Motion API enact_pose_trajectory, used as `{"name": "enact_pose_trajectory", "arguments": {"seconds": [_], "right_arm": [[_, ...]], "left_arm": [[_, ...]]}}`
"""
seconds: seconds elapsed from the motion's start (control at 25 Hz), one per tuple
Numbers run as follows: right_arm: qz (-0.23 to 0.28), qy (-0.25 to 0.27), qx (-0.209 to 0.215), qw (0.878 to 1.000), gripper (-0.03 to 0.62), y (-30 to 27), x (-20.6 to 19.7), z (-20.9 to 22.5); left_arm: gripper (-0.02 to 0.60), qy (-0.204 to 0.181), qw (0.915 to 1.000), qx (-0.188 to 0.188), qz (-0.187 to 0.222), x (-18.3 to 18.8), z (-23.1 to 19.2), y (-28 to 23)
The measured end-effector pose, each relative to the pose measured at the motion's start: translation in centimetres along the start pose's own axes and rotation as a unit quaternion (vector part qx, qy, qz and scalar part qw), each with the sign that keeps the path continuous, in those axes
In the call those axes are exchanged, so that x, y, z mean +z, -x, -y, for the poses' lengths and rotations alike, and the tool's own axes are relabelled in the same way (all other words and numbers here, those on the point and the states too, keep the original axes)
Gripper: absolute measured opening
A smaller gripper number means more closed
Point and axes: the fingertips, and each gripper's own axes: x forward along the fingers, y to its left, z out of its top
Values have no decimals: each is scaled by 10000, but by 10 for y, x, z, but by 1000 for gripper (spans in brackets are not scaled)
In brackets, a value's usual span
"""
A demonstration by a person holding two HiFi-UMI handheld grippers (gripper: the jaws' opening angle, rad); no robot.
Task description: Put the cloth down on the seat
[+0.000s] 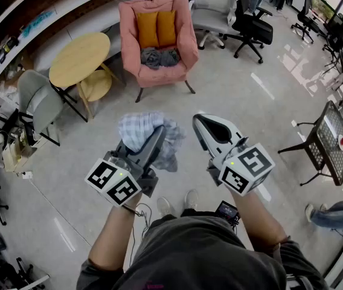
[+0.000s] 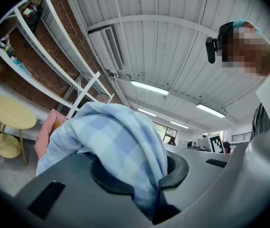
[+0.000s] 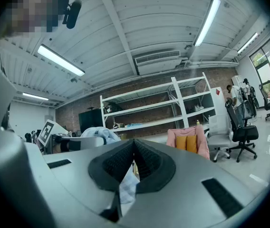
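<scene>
Round yellow table (image 1: 79, 59) with lower shelf; grey shell chair (image 1: 38, 101) just beside. Black office chair (image 1: 253, 26) and white office chair (image 1: 211, 8) at rear. Black mesh side table (image 1: 331, 141) at right. White shelving (image 3: 175, 103) against brick wall (image 3: 144, 103).

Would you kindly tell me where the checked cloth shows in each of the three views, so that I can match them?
Head view: the cloth is at centre, bunched at the left gripper.
Left gripper view: it fills the centre, clamped between the jaws.
Right gripper view: a small bundle left of centre.
Shared landmark: the pink armchair.
</scene>
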Motion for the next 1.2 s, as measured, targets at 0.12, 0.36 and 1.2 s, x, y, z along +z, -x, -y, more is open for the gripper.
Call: {"name": "enact_pose_trajectory", "arguments": {"seconds": [0.12,0.36,1.2], "right_arm": [[3,0,7,10000,15,-1,-2,0],[41,-71,-10,10000,15,6,-5,7],[-37,-83,124,9999,17,4,-3,97]], "left_arm": [[83,-8,10000,-2,6,-1,-2,1],[83,-15,10000,-3,-16,-7,4,-7],[83,80,9998,162,53,-17,-14,-95]]}}
